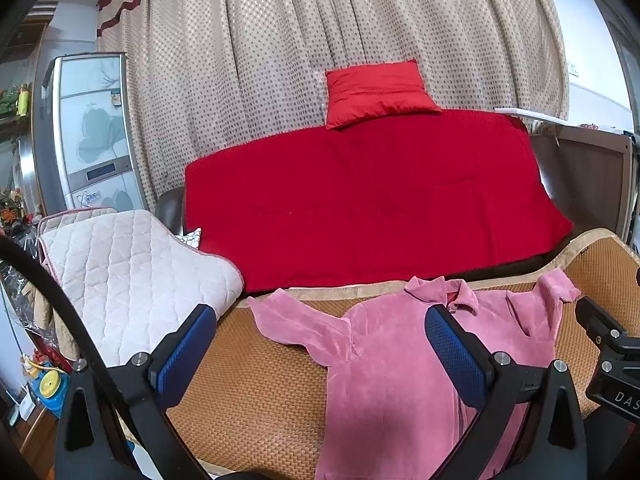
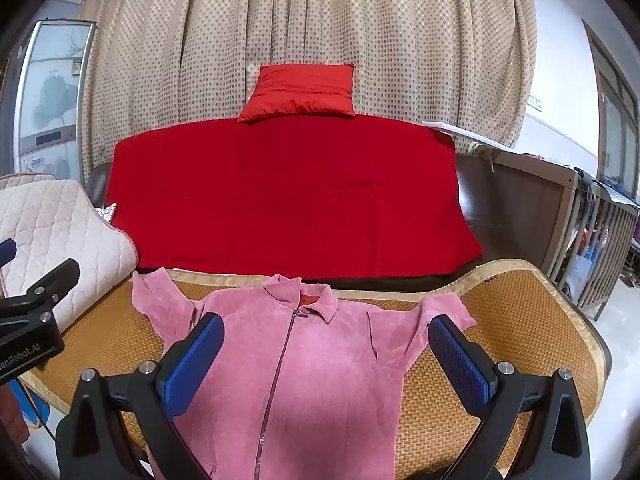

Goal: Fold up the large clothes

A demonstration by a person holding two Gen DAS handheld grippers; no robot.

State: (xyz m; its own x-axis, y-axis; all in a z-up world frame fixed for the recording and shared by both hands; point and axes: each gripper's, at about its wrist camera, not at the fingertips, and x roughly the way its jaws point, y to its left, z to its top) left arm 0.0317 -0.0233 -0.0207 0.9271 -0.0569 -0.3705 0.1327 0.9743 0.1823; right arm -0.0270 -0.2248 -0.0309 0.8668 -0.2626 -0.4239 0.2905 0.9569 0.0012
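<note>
A pink zip-front jacket [image 2: 320,364] lies face up and spread flat on a woven orange mat [image 2: 520,320], collar toward the far side, both sleeves out. It also shows in the left wrist view [image 1: 400,360]. My right gripper [image 2: 326,340] is open and empty, hovering over the jacket's chest near the zipper. My left gripper [image 1: 320,336] is open and empty, above the jacket's left sleeve and the mat [image 1: 260,392]. Part of the right gripper's body shows at the right edge of the left wrist view.
A red blanket [image 2: 288,196] covers the sofa behind the mat, with a red cushion [image 2: 300,92] on top. A quilted white pad [image 1: 128,276] lies at the left. Dotted curtains hang behind. A wooden crib [image 2: 592,232] stands at the right.
</note>
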